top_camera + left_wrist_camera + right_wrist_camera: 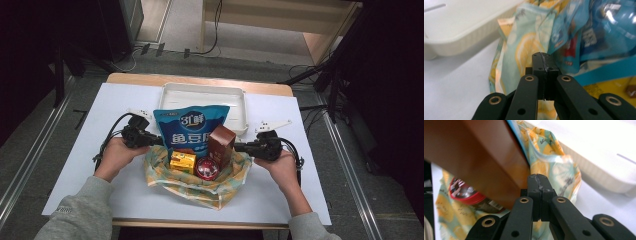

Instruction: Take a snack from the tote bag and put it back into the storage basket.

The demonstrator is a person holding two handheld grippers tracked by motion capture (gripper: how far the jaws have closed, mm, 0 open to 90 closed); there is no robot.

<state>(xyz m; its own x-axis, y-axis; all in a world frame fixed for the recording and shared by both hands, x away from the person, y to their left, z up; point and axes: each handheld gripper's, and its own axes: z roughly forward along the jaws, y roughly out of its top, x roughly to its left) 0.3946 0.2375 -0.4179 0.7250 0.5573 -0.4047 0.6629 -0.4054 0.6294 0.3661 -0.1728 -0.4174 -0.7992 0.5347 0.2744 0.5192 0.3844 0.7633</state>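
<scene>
Four snacks [209, 145] in one cloth bag [195, 187]

On the blue snack pouch [192, 127] standing in my lemon-print bag I can read large white Chinese characters 鱼豆腐, under a round white logo whose strokes are too small for me to make out. The brown carton [221, 145] shows a barcode low on its side in my right gripper view. Print on the yellow box [183, 161] and the red-lidded tin [206, 168] stays unreadable
</scene>
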